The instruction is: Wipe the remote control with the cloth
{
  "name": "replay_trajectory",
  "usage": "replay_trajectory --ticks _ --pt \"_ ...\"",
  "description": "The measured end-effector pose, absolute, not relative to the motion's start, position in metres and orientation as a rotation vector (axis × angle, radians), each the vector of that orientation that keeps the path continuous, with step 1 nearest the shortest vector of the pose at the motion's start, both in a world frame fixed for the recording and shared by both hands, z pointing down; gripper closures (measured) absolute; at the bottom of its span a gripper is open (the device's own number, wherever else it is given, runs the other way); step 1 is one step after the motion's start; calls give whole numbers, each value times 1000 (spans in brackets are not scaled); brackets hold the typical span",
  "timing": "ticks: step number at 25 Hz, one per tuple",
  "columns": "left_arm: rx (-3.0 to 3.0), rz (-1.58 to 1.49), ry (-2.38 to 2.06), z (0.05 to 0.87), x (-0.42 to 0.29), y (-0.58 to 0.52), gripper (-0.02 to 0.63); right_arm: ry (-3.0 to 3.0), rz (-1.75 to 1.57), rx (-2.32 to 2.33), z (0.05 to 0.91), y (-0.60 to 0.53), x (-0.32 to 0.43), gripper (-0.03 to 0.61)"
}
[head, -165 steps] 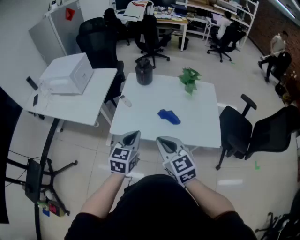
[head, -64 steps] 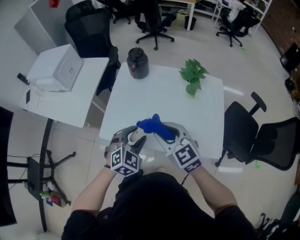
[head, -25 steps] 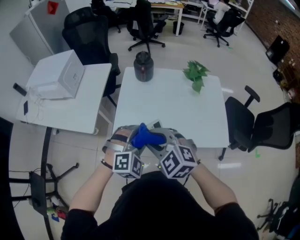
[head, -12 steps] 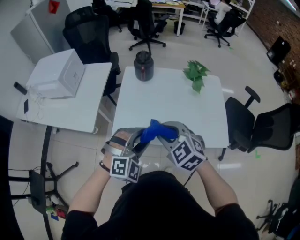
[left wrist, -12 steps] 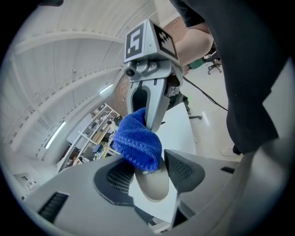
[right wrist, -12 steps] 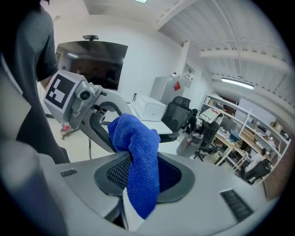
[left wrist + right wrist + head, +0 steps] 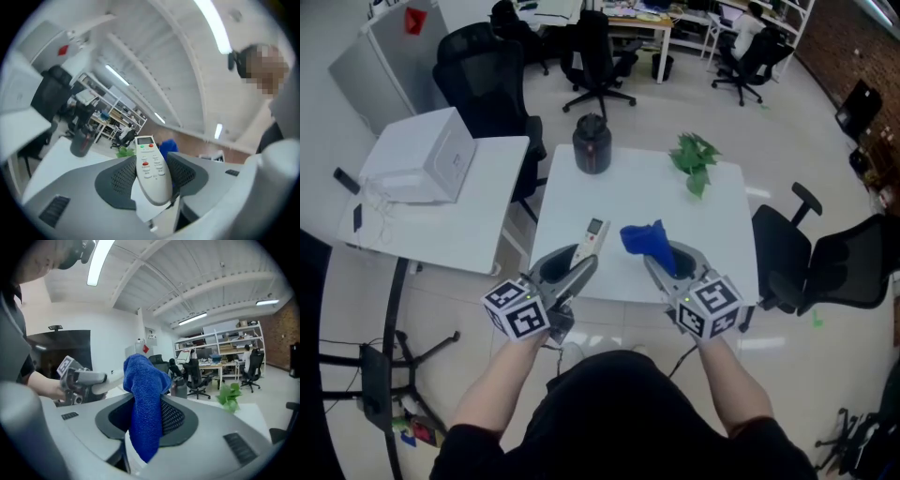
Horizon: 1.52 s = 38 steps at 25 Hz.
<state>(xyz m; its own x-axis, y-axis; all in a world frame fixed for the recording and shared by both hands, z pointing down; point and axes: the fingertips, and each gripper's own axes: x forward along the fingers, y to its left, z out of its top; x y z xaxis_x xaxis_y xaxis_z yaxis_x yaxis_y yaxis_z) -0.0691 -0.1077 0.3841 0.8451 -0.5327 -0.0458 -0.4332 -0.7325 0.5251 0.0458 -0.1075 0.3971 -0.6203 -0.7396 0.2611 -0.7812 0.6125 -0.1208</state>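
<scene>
My left gripper is shut on a white remote control, held above the near edge of the white table with its display end pointing away. In the left gripper view the remote lies between the jaws, buttons up. My right gripper is shut on a blue cloth, which stands up out of the jaws. In the right gripper view the cloth hangs through the gripper. The two grippers are apart, the cloth not touching the remote.
A dark kettle-like jug and a small green plant stand at the table's far side. A second white table with a white box is at the left. Black office chairs stand at the right and behind.
The grippers were close together with the cloth on the remote; they have now drawn apart, the left going left with the remote, the right going right with the cloth.
</scene>
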Motion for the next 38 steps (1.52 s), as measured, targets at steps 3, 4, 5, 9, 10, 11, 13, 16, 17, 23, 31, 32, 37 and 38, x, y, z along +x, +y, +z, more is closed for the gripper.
replay_trajectory --ticks 3,4,5,9,10,11,13,16,17,23,31,32,37,38 --pt "2208 -596 -593 375 -82 -122 403 -2730 499 1099 421 -90 10 443" --pt "2143 -652 -563 374 -83 -125 403 -2753 523 1039 425 -83 -3 443" --pt "2098 -684 -533 374 -81 -125 403 -2767 527 985 427 -78 -15 443" --pt "2082 -616 -450 381 -65 -113 403 -2780 469 847 428 -66 -39 443" --pt "2095 -583 -436 384 -61 -109 403 -2776 449 846 427 -68 -38 443" --pt "2108 -553 -422 386 -59 -105 403 -2768 433 857 426 -70 -35 445" --pt "2130 -509 -390 389 -55 -97 403 -2751 411 896 422 -78 -25 445" --pt "2158 -462 -337 390 -49 -85 403 -2735 398 973 418 -93 -8 446" --pt "2165 -450 -324 391 -48 -81 403 -2731 398 1001 416 -97 -2 445" --pt "2165 -480 -353 390 -53 -84 403 -2749 366 1084 400 -106 18 445" --pt "2121 -583 -414 375 -67 -116 403 -2758 278 737 416 -55 -38 445" --pt "2134 -553 -395 376 -62 -110 403 -2753 282 735 416 -54 -41 445" --pt "2193 -378 -320 392 -45 -84 403 -2736 269 833 416 -70 -21 445" --pt "2200 -357 -303 394 -43 -80 403 -2735 277 879 414 -75 -13 445"
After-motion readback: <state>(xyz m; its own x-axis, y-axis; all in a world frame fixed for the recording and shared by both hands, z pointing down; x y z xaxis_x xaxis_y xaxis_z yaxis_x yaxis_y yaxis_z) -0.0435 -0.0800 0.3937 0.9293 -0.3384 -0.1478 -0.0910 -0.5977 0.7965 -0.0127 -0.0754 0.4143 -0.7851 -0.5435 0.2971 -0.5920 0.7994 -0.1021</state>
